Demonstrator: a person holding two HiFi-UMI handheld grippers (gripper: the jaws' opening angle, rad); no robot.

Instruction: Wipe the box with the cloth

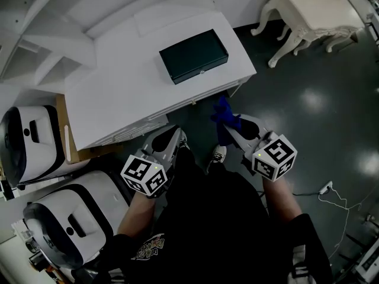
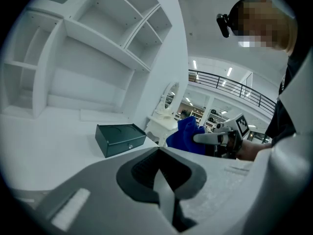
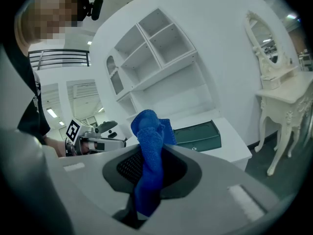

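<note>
A dark green box [image 1: 193,55] with a small front latch lies shut on the white desk [image 1: 124,93], also seen as the box [image 2: 120,139] in the left gripper view and the box [image 3: 198,136] in the right gripper view. My right gripper [image 1: 228,123] is shut on a blue cloth [image 1: 223,117], which sticks up between its jaws as the cloth [image 3: 149,158]. It hovers off the desk's front edge, short of the box. My left gripper [image 1: 172,139] is shut and holds nothing, low by the desk front.
White shelving [image 1: 35,34] rises behind the desk. An ornate cream dressing table [image 1: 314,10] stands on the dark floor at the right. Two white and black machines [image 1: 35,141] sit at the left. A cable and plug [image 1: 325,189] lie on the floor.
</note>
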